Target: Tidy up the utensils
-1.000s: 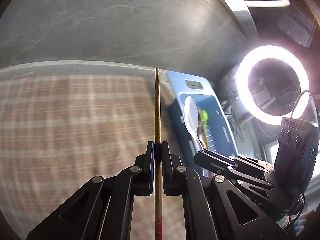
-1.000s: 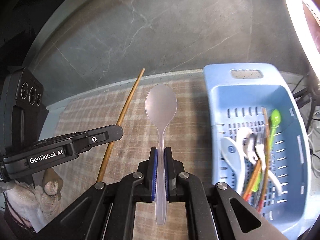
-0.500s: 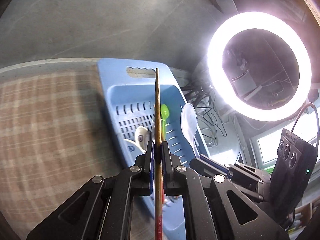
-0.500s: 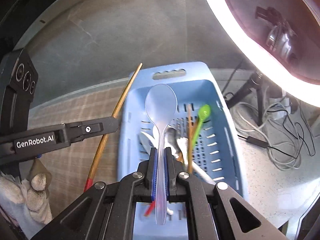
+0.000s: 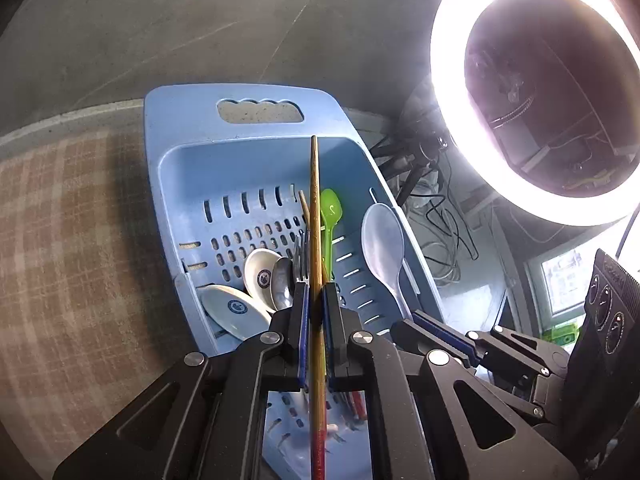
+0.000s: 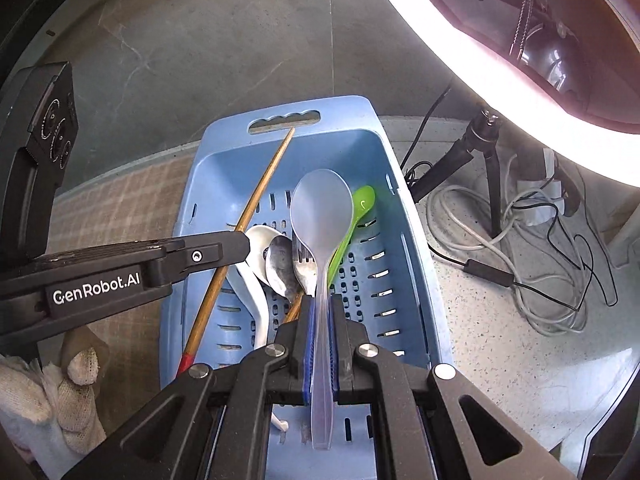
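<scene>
Shifted since the earlier frame: both grippers, from over the checked mat to above the blue basket (image 6: 416, 264). Left gripper (image 5: 315, 316): clamped on a wooden chopstick (image 5: 315, 216). Right gripper (image 6: 320, 320): clamped on a clear plastic spoon (image 6: 320, 208). Basket contents beyond: white ceramic spoons (image 5: 260, 272), fork, green spoon (image 5: 330, 210). Step judged: deposit. Next: lower both, release inside walls.

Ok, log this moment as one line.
left claw: holds chopstick | right claw: holds clear spoon | both over blue basket
</scene>
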The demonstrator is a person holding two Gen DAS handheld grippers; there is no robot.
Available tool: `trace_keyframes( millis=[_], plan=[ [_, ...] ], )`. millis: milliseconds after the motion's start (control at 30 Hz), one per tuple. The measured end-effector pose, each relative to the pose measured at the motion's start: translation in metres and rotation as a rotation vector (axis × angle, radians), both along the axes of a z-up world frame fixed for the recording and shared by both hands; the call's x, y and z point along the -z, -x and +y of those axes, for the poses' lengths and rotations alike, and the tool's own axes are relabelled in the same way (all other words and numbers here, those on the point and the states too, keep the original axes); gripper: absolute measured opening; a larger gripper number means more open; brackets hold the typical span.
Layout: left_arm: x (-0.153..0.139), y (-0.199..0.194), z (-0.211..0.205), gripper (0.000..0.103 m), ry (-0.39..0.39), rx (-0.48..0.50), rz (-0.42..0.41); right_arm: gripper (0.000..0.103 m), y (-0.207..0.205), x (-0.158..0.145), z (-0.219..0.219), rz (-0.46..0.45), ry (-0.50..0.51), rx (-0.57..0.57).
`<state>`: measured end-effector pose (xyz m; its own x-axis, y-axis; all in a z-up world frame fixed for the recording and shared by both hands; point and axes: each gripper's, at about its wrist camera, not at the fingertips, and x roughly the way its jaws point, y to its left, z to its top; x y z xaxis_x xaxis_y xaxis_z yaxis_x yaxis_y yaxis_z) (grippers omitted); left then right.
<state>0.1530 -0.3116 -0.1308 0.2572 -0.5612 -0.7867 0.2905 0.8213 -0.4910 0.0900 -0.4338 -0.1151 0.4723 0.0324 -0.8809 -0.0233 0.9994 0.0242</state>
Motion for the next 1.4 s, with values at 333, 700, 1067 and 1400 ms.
trace_keyframes(
  millis=[333, 700, 1067, 1400],
  plan=[
    [-0.005, 0.004, 0.002, 0.017, -0.070, 0.012, -0.053, 0.025, 0.003, -0.002, -0.002, -0.008, 0.006, 0.019],
    [-0.024, 0.027, 0.031, 0.017, -0.104, 0.034, -0.113, 0.032, 0.021, -0.016, 0.011, -0.058, -0.039, 0.037],
    [-0.041, 0.051, 0.066, 0.024, -0.123, 0.049, -0.167, 0.041, 0.041, -0.034, 0.034, -0.136, -0.042, 0.072],
    [-0.058, 0.080, 0.091, 0.038, -0.148, 0.074, -0.229, 0.062, 0.067, -0.054, 0.064, -0.210, -0.034, 0.084]
  ],
)
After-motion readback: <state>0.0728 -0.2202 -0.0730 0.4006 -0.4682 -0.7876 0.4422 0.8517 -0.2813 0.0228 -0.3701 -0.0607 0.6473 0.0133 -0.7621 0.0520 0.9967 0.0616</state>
